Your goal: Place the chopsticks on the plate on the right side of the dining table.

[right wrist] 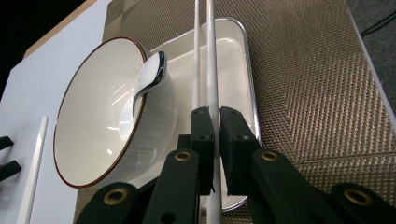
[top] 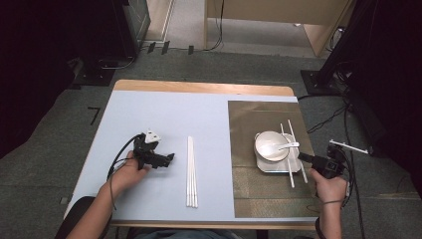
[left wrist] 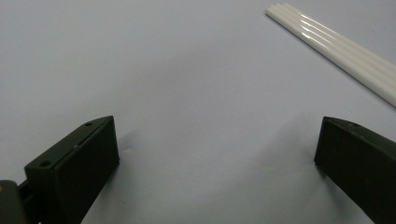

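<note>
Grey carpet floor (top: pixel 239 64); wooden furniture (top: pixel 278 12) behind; dark stands at sides.

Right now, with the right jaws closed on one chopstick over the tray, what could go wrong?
1. The right gripper pinches one chopstick near its end, so the long free part could swing or slip.
2. The second chopstick lies right beside it on the tray and could be dragged or rolled off.
3. The bowl with its spoon sits close by; a swinging chopstick might knock them.

Long white plastic chopsticks (left wrist: pixel 336 49) run off the left gripper view's right edge; a white ceramic spoon's (right wrist: pixel 148 79) bowl end lies hidden inside the white red-rimmed bowl (right wrist: pixel 93 121).
</note>
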Demonstrator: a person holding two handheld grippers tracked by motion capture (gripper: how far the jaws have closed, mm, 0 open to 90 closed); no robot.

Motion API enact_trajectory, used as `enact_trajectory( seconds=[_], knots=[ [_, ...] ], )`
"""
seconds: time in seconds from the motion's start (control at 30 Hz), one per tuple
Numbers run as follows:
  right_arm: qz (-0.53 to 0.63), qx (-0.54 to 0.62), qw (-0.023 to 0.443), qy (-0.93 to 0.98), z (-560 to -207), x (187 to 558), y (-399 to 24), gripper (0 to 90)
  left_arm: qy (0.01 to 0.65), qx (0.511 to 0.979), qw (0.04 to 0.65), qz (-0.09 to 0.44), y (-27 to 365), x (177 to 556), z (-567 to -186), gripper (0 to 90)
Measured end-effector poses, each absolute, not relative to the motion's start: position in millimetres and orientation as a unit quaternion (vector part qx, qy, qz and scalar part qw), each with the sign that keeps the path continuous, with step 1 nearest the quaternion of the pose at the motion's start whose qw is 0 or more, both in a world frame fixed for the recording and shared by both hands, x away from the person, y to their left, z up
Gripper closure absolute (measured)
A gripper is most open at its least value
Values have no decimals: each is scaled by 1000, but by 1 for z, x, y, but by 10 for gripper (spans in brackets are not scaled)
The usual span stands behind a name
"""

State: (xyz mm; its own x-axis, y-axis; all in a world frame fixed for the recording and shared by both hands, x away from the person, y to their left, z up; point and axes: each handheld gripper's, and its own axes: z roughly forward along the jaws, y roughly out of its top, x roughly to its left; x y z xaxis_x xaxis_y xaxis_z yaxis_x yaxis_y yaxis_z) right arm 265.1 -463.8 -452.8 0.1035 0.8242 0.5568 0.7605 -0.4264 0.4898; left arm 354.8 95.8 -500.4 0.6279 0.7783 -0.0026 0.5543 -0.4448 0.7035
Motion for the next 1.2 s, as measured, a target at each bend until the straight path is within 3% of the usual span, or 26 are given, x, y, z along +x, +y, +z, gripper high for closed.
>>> enact_trajectory(
  seconds=[1.2],
  knots=[
    [392, 743, 23, 543, -463, 270, -461, 853, 400, 834, 344, 163, 96, 355, -500, 0]
  ],
)
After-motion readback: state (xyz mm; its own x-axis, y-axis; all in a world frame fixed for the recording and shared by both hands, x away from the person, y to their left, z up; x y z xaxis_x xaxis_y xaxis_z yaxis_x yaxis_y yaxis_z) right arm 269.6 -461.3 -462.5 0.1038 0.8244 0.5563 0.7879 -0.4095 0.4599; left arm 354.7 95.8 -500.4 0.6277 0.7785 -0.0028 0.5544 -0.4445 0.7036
